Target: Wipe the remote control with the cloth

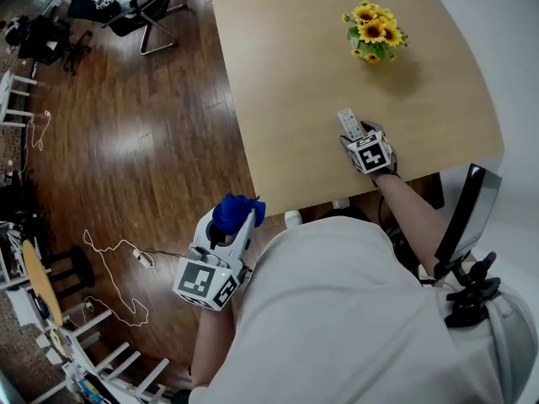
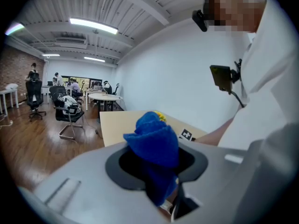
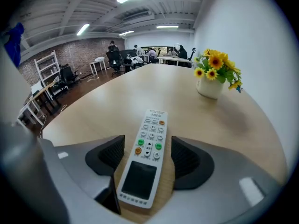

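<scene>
Sunflowers (image 1: 375, 32) stand well beyond the remote control (image 1: 349, 123) on the pale table (image 1: 278, 66). The remote's print is too small to read. It lies flat by the near edge, long axis pointing away from the person (image 1: 354, 310), screen end nearest. The right gripper (image 3: 148, 154) has its fingers spread either side of it, not touching. The left gripper (image 1: 233, 222) pinches the blue cloth (image 1: 237, 210) in its fingers, over the floor (image 1: 143, 141).

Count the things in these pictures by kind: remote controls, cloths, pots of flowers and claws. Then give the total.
remote control: 1
blue cloth: 1
pot of sunflowers: 1
claws: 2, the left claw and the right claw
Total: 5
</scene>
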The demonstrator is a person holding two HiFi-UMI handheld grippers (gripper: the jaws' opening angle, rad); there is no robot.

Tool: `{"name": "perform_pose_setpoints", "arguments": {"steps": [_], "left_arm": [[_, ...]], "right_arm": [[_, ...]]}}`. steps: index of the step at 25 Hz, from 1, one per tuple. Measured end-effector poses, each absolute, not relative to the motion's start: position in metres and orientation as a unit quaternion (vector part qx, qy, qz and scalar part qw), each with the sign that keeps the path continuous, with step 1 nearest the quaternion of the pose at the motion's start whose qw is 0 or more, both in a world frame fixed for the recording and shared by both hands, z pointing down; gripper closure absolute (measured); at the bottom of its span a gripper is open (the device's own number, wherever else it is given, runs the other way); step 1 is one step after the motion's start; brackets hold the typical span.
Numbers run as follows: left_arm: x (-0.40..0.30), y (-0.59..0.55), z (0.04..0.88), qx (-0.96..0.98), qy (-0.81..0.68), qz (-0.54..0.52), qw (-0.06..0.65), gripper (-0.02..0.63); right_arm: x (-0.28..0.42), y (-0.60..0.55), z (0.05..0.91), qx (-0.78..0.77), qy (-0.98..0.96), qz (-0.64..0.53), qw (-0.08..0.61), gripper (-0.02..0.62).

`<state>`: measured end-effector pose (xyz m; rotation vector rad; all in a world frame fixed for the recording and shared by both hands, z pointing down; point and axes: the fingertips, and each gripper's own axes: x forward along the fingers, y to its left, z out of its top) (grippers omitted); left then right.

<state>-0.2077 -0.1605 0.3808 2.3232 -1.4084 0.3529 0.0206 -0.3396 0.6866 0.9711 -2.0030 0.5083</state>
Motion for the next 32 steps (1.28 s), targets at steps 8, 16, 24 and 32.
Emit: {"name": "perform_pose_setpoints", "arguments": {"steps": [8,16,24,32], "left_arm": [[-0.2,-0.161,0.384,0.816,-0.523,0.137,0.206,0.46],[-0.191,-0.173,0.379,0.821,-0.52,0.136,0.191,0.46],[-0.168,-0.204,0.372,0.853,-0.48,0.125,0.161,0.46],[-0.09,-0.23,0.343,0.921,-0.363,0.099,0.105,0.46]], "right_arm": [[0.007,-0.329,0.689,0.381,-0.815,0.215,0.38,0.32],[0.007,-0.326,0.694,0.321,-0.832,0.195,0.408,0.376],[-0.035,-0.298,0.606,0.206,-0.883,0.111,0.408,0.376],[-0.085,-0.259,0.486,0.139,-0.917,0.023,0.373,0.376]]}}
